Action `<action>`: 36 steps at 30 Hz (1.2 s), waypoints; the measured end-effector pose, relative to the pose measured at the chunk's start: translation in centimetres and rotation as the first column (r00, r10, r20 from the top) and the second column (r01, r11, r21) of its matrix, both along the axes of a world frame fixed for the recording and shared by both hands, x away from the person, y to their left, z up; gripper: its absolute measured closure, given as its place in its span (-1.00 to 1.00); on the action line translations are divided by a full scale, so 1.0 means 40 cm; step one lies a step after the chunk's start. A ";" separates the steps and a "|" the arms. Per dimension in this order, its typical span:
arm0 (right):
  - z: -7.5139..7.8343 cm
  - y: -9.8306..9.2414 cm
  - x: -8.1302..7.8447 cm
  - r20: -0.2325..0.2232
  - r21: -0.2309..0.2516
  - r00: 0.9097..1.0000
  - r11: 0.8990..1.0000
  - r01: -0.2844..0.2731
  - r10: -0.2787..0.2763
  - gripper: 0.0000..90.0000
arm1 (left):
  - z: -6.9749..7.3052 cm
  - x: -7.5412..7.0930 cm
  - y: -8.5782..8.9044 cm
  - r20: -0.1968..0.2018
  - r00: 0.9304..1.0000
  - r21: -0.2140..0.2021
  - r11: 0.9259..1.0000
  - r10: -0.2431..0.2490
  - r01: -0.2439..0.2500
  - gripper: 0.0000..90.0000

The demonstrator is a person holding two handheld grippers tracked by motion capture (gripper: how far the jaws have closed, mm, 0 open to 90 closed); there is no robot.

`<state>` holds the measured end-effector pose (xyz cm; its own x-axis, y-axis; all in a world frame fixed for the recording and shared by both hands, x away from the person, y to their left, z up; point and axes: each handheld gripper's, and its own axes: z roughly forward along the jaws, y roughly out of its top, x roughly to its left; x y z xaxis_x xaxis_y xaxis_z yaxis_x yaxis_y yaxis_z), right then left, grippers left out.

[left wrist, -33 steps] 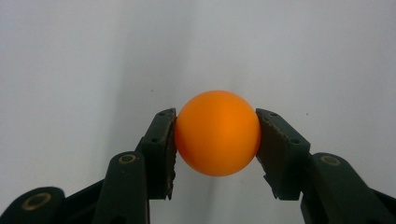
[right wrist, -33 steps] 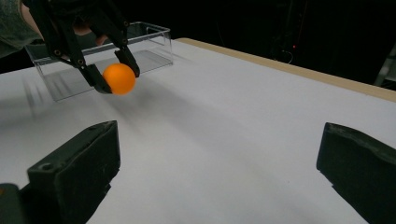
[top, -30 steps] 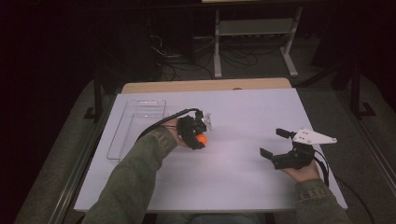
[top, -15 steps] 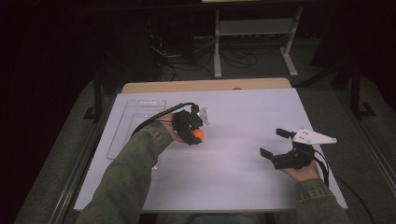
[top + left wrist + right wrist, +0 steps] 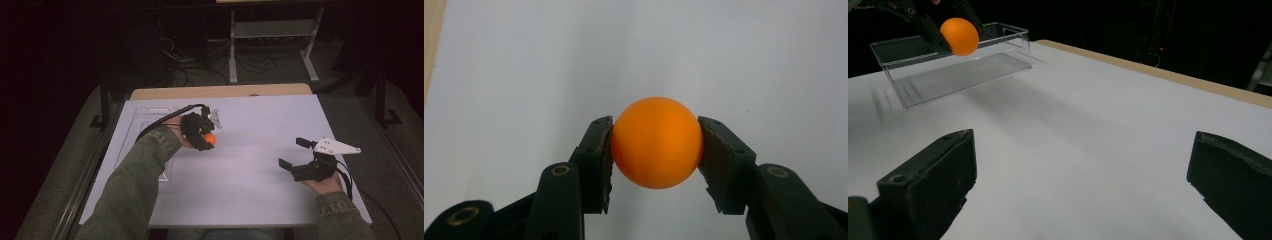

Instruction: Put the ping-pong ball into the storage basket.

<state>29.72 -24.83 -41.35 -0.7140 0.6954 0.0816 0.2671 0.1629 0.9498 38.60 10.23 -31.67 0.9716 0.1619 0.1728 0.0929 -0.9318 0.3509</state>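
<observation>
Orange ball [image 5: 657,142] clamped in left gripper [image 5: 655,145] above table [image 5: 524,75]; right gripper [image 5: 1083,185] empty.

No readable text, labels, brand marks, numbers or signs in any of the views.
</observation>
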 end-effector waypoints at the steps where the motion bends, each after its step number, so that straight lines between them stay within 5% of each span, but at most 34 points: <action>1: 0.000 0.000 0.000 0.001 0.000 1.000 1.000 0.000 0.000 -1.00 | 0.002 0.000 0.001 0.001 1.000 0.002 1.000 0.000 0.000 0.12; 36: -0.001 0.001 -0.001 0.000 -0.004 1.000 1.000 0.004 -0.004 -1.00 | 0.077 -0.006 0.099 0.045 0.997 -0.032 0.997 0.070 -0.069 0.12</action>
